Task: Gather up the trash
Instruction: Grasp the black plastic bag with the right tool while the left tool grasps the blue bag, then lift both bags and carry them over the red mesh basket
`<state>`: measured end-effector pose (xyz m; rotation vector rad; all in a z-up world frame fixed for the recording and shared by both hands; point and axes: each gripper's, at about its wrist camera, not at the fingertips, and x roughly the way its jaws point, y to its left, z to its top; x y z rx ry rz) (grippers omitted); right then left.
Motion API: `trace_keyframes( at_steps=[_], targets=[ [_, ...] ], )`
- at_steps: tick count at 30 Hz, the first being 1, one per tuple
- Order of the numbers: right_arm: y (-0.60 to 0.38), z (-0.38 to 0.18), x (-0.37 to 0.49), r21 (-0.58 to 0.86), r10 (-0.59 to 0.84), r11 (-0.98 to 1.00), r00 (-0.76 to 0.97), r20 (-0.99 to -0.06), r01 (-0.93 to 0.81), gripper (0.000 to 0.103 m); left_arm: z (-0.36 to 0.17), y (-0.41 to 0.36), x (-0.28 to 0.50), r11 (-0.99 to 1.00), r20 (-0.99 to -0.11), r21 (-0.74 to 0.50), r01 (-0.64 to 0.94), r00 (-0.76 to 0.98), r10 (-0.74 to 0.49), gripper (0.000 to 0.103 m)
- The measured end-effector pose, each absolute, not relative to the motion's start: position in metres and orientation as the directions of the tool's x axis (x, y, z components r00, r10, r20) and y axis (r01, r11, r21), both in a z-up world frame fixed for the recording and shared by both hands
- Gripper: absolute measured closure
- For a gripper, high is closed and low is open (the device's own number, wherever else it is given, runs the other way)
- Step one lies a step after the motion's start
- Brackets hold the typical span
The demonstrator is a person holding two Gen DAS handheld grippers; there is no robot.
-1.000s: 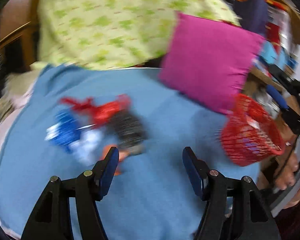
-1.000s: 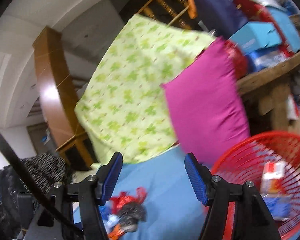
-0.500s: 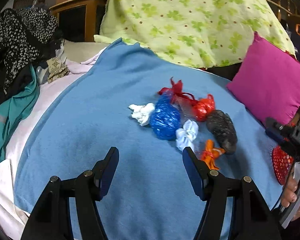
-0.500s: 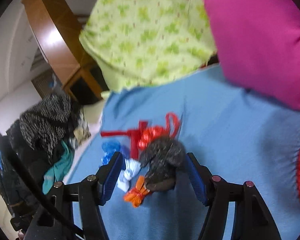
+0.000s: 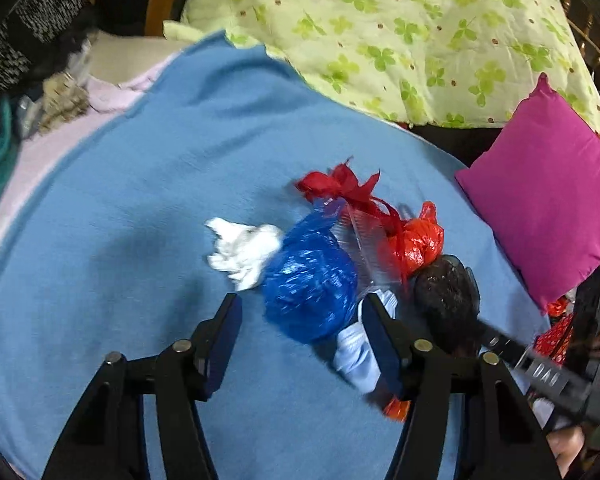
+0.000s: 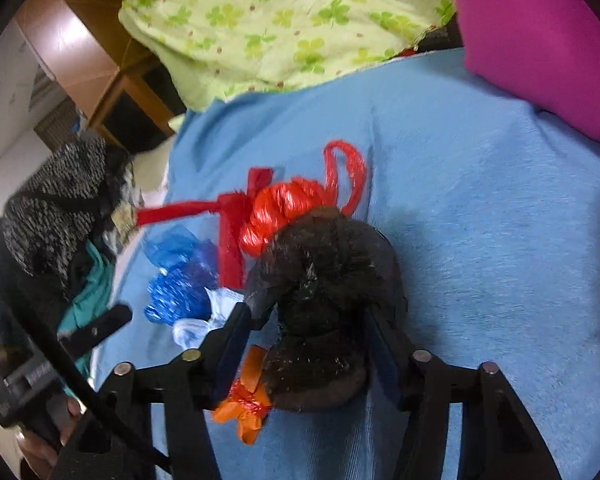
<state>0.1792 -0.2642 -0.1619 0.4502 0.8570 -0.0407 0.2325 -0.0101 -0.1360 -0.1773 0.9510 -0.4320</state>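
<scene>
The black bundle (image 6: 324, 312) is lying on the blue blanket (image 6: 480, 240), its long axis running from near the camera up and away toward the red bag (image 6: 284, 208), which is touching its far end. The right gripper (image 6: 304, 344) is straddling the black bundle with its jaws closing; the bundle is sitting between them, and the left finger seems to be meeting its edge, though a firm clamp cannot be told. An orange bag (image 6: 244, 404) is lying just beside the bundle's near end, partly under the left finger.

In the left wrist view the blue bag (image 5: 310, 284), roundish with its twisted neck pointing up toward the red ribbon (image 5: 340, 184), is sitting ahead of the left gripper (image 5: 302, 332). Its jaws are closing but standing apart, with the bag just beyond the tips and a pale bag (image 5: 356, 352) beside the right finger. A crumpled white tissue (image 5: 242, 250) is touching the blue bag's left side.

The blanket is covering a bed. A green clover-print quilt (image 5: 400, 32) is heaped at its far side, a magenta cushion (image 5: 552, 208) is leaning at the right, and dark speckled clothing (image 6: 52, 204) is piling at the left beside a wooden cabinet (image 6: 88, 52).
</scene>
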Motion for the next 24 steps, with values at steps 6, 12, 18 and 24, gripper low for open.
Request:
trace_keyframes(
  at_steps=[6,12,18,24],
  targets=[
    [-0.262,-0.169,0.185,0.305,0.103,0.925,0.628,-0.772,0.224,0.065,-0.16,-0.025,0.249,0.88,-0.773,-0.39,0.27,0.423,-0.472,0.067],
    [-0.269,-0.152,0.168,0.334,0.114,0.922,0.686,-0.718,0.197,0.066,-0.153,-0.024,0.231,0.869,-0.749,-0.397,0.295,0.444,-0.492,0.083],
    [-0.281,-0.132,0.144,0.37,0.124,0.912,0.742,-0.658,0.176,0.066,-0.127,-0.008,0.202,0.873,-0.713,-0.364,0.326,0.505,-0.486,0.085],
    [-0.289,-0.114,0.119,0.376,0.109,0.911,0.784,-0.611,0.167,0.066,-0.095,0.01,0.166,0.858,-0.658,-0.368,0.358,0.551,-0.513,0.085]
  ],
)
